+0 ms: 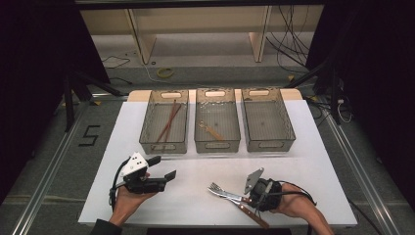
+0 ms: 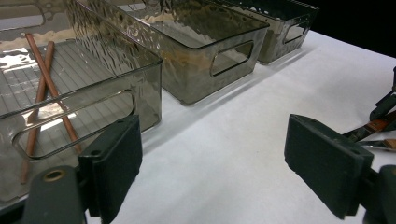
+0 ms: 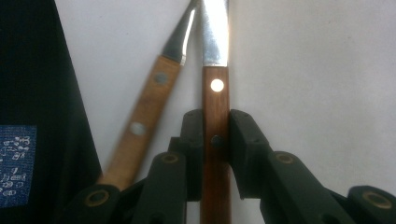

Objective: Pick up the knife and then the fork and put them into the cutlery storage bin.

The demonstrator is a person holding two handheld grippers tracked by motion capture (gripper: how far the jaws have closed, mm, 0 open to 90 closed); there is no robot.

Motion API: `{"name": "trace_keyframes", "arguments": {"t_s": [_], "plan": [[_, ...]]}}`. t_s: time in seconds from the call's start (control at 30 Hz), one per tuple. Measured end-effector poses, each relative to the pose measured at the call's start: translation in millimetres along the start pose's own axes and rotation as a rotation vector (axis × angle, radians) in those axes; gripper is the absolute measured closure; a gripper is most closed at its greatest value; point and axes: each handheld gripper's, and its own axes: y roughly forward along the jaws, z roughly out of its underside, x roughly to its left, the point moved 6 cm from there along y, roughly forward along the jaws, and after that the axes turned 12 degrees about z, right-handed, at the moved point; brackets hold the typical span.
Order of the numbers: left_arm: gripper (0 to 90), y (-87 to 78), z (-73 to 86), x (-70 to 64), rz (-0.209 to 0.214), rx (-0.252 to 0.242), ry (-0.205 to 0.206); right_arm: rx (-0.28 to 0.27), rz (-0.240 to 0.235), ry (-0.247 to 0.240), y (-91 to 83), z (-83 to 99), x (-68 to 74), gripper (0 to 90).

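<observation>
My right hand-held gripper (image 3: 215,140) is clamped on the darker-handled knife (image 3: 215,116) at 5 o'clock on the counter (image 1: 195,196). The fork (image 3: 142,123) touches it at 11 o'clock, so lifting may drag it along. My left hand-held gripper (image 2: 212,163) hangs wide open, holding nothing.

Three clear bins (image 1: 164,128) in a row on one white bench (image 1: 303,161). Two chopsticks (image 1: 168,123) in the left bin. Two wooden-handled utensils near the front: one fork (image 1: 222,192), one knife (image 3: 215,107). Two grippers (image 1: 164,177), one per hand.
</observation>
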Motion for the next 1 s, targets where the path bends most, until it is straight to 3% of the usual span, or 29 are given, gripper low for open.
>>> {"name": "trace_keyframes", "arguments": {"t_s": [0.3,0.63,0.87,1.0], "plan": [[18.6,0.0,0.0,0.1,0.000,0.000,0.000,-0.026,-0.006,0.001,-1.0,1.6,-2.4,77.1],[18.6,-0.1,-0.1,0.1,0.000,0.000,0.000,-0.127,-0.003,0.123,-16.6,2.1,-15.0,77.4],[18.6,-0.3,0.1,1.1,-0.002,0.000,0.000,-0.192,0.002,0.171,-21.8,0.1,-22.5,77.4],[18.6,-0.3,0.1,1.0,-0.003,0.000,0.000,-0.227,0.011,0.237,-25.1,-0.1,-30.8,77.4]]}}
